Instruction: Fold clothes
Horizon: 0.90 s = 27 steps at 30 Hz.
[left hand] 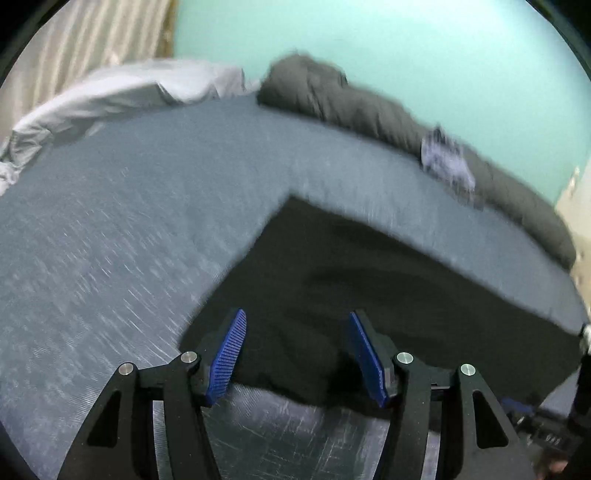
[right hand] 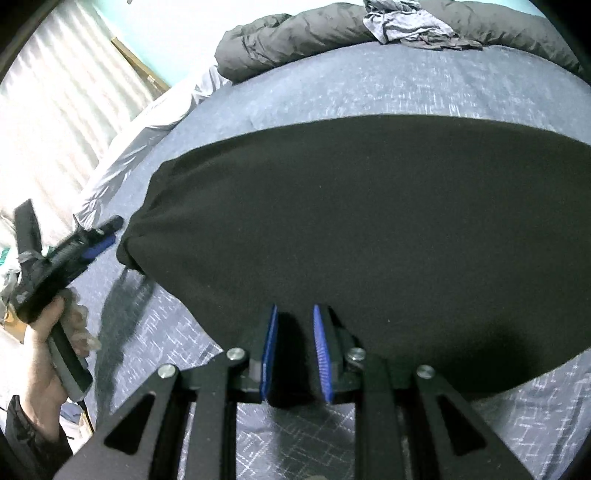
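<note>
Now, over on the left, a hand point(right hand: 55, 332) grips the left gripper point(left hand: 297, 354), its blue fingers point(left hand: 229, 358) spread wide and empty, poised just above the near corner of the black garment point(left hand: 369, 280). That garment point(right hand: 369, 229) lies flat across the blue-grey bed point(right hand: 369, 81), smooth but for a bunched left end. Moving right, the right gripper point(right hand: 295, 350) hovers at the garment's near edge, fingers point(right hand: 321, 354) parted only narrowly, nothing between them. Along the far side sit a rolled dark grey duvet point(right hand: 295, 40) and a crumpled grey cloth point(right hand: 406, 26).
</note>
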Available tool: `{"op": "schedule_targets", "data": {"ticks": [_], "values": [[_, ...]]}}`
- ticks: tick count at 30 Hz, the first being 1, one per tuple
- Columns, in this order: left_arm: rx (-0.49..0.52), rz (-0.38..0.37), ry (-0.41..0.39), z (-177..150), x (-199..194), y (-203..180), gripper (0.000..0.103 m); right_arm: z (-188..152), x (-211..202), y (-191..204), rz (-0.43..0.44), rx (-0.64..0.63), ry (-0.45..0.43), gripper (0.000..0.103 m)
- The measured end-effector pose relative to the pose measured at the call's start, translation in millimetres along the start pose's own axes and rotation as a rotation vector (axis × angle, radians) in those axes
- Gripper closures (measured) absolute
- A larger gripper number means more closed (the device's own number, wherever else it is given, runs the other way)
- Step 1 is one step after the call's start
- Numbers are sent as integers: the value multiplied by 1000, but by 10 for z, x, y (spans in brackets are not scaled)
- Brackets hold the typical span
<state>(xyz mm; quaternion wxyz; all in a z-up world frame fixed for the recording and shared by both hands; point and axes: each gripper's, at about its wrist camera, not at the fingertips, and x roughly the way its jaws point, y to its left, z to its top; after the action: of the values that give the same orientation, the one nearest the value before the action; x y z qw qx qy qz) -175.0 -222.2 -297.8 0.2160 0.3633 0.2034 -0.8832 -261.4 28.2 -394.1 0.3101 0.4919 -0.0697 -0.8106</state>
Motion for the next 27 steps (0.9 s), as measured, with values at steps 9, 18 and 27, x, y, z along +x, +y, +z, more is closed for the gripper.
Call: {"op": "schedule_targets", "data": {"ticks": [9,18,27], "values": [[4,105,-40,-21,-145,74,41,57,-163,-133,-20,36,-43,83],[-6,114,-83,-4,-414,65,41,144,-872,-861,-104,205,-182,66],[56,10,-61,-119,-412,-321,35,-145,-1777,-2160,-272,426,-191,48]]}}
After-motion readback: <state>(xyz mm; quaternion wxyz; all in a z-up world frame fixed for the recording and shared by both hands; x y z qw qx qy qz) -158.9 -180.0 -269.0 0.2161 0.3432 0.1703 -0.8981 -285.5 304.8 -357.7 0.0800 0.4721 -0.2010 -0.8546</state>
